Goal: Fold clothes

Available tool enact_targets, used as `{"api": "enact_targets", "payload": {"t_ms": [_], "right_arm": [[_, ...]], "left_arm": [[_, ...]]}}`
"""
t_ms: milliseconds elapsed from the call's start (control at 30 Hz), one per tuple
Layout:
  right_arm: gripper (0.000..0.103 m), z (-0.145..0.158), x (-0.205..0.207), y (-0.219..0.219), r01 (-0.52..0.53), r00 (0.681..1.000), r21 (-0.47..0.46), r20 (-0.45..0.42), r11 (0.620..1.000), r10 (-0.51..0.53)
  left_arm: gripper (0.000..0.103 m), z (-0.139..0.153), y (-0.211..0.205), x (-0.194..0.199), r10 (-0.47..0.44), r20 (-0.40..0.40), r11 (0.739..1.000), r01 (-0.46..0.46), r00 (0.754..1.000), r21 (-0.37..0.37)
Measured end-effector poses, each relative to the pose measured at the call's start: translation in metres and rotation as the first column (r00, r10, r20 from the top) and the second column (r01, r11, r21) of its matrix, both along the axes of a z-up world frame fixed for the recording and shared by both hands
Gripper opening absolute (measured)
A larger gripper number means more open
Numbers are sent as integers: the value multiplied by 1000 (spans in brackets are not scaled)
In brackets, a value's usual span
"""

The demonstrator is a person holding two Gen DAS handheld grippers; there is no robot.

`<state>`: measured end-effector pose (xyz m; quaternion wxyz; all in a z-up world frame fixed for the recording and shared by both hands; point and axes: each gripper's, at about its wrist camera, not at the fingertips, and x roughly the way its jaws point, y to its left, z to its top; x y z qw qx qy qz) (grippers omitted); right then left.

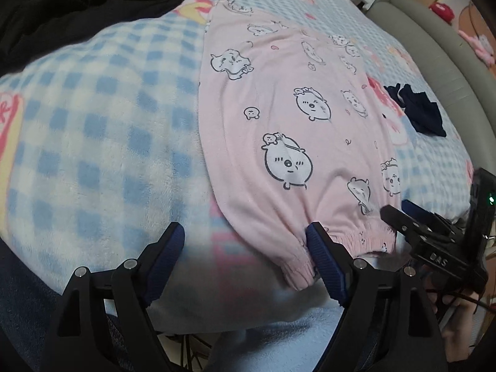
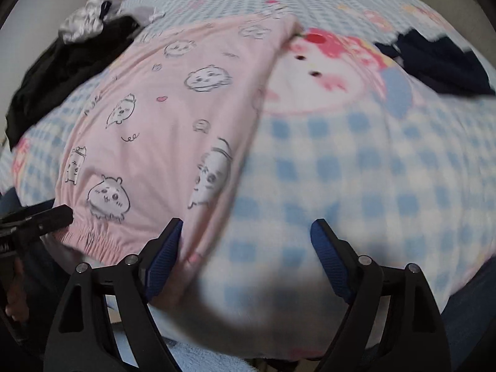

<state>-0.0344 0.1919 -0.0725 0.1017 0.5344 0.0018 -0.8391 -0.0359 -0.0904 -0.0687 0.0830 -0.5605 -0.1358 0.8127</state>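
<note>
Pink pyjama trousers printed with cartoon animals lie flat on the blue checked blanket, elastic waistband towards me. My left gripper is open at the waistband's left corner, its right finger touching the cloth. My right gripper is open at the waistband's right corner, its left finger against the trousers. Each gripper shows at the edge of the other's view: the right one and the left one.
A black garment lies heaped at the far left of the bed. A small dark navy garment lies to the right of the trousers, also in the right wrist view. A grey padded bed frame runs along the right side.
</note>
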Motion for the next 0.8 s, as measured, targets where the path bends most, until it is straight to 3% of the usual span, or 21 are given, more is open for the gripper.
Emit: {"api": "enact_targets", "payload": {"t_ms": [67, 167, 233, 333, 400, 467, 600, 700, 800], "right_arm": [[84, 6, 1, 1, 10, 1000, -10, -3, 1000, -10], [84, 18, 1, -1, 2, 1000, -72, -1, 997, -2], [88, 25, 0, -1, -4, 1000, -106, -8, 994, 3], [91, 31, -6, -5, -12, 999, -83, -32, 996, 9], [90, 35, -10, -7, -11, 999, -64, -48, 998, 8], [90, 39, -15, -6, 9, 998, -71, -57, 997, -13], [89, 19, -19, -16, -9, 1000, -44, 5, 999, 9], [88, -1, -9, -13, -25, 999, 23, 43, 999, 24], [87, 8, 3, 6, 13, 999, -35, 33, 999, -12]], "left_arm": [[82, 13, 14, -5, -29, -31, 994, 26, 999, -106], [83, 34, 37, -9, -91, -91, 963, 64, 992, -260], [83, 40, 49, -11, -118, -113, 931, 70, 987, -357], [82, 37, 57, -16, -120, -111, 871, 51, 987, -488], [79, 35, 57, -20, -102, -94, 888, 48, 990, -458], [79, 31, 56, -21, -76, -81, 921, 39, 994, -387], [80, 6, 36, -13, -37, -13, 982, 34, 999, -184], [80, 6, 11, -1, 11, -2, 999, -11, 1000, -40], [76, 11, -14, 12, 63, -5, 993, -62, 998, 104]]}}
